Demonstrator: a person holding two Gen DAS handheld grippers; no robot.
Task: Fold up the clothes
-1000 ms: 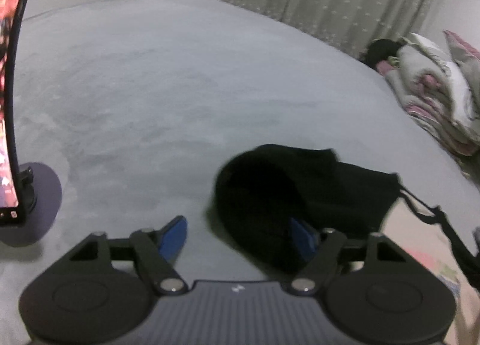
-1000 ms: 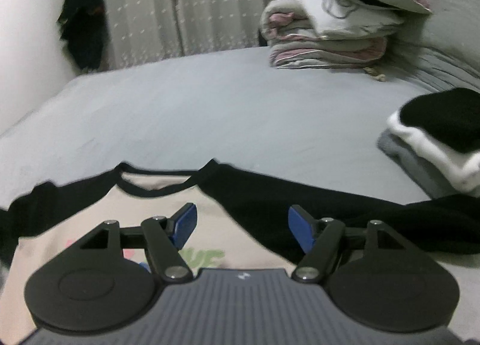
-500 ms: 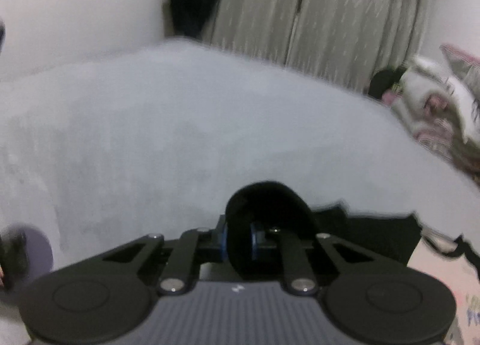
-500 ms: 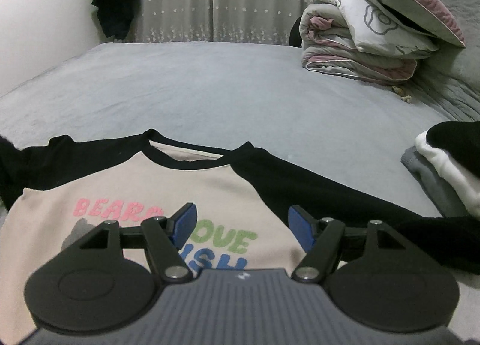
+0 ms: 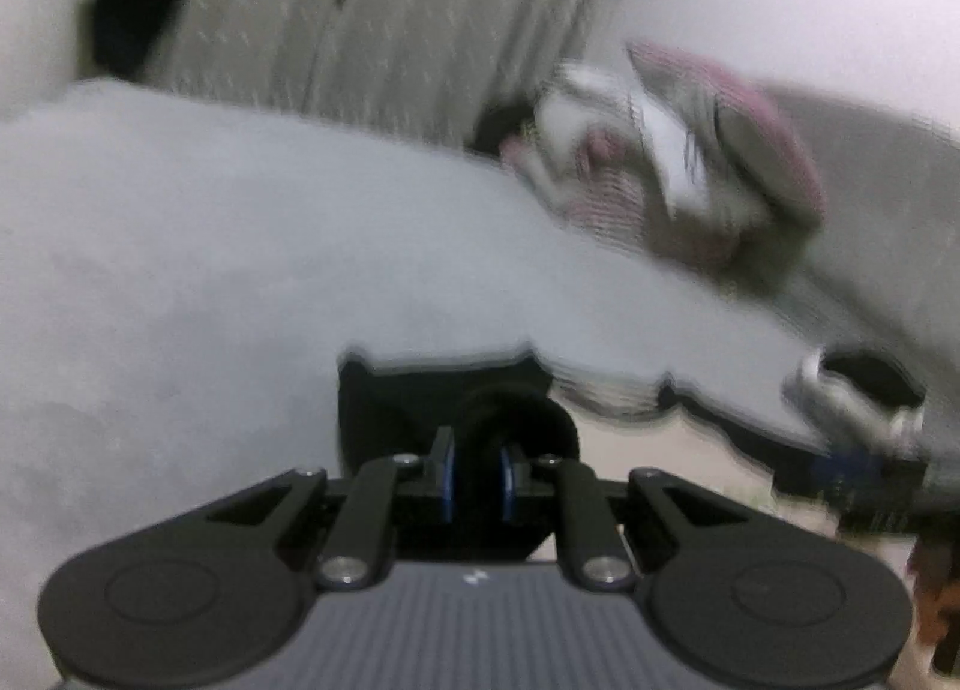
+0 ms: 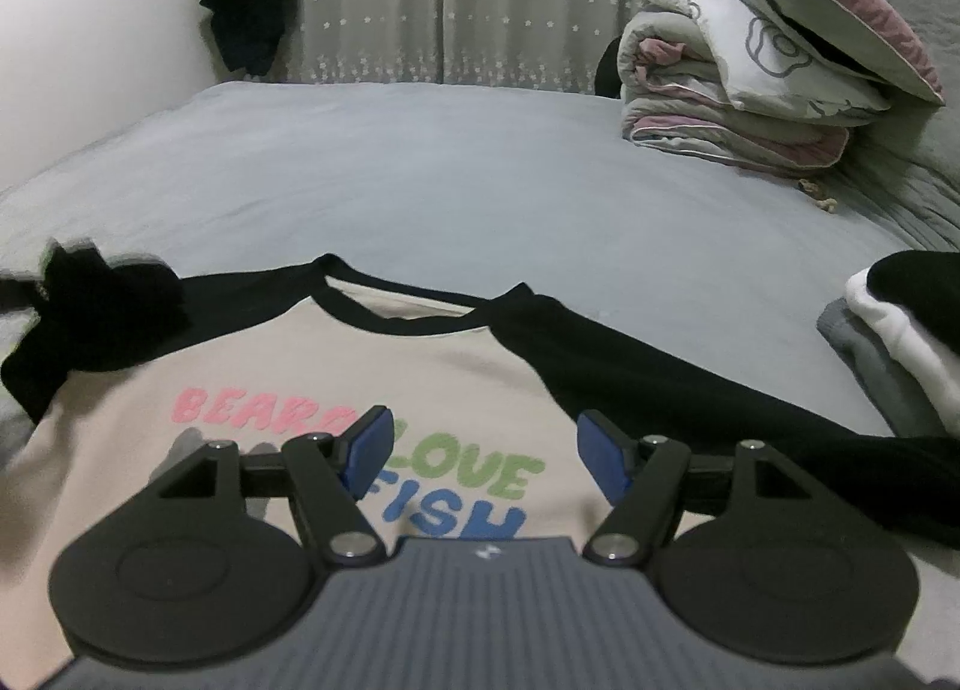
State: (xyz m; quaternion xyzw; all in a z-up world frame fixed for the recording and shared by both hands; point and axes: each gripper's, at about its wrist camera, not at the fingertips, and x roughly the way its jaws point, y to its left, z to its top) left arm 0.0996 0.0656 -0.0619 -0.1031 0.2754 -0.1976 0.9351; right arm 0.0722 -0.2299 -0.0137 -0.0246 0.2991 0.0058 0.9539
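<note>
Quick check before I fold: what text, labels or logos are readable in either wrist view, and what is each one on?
"BEAR", pink, on the cream front of the shirt; its further letters are hidden behind a pad of the right tool.
"LOVE", green, on the shirt front, below and to the right of the pink word.
"FISH", blue, on the shirt front, under "LOVE".
The left wrist view is blurred and shows no readable text.

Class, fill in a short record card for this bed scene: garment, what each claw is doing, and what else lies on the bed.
garment: cream shirt with black sleeves, spread flat, print side up
left claw: shut on the shirt's black sleeve cuff
right claw: open, above the shirt's print, holding nothing
far side of bed: folded quilt under a pillow
right edge: stack of folded clothes
</note>
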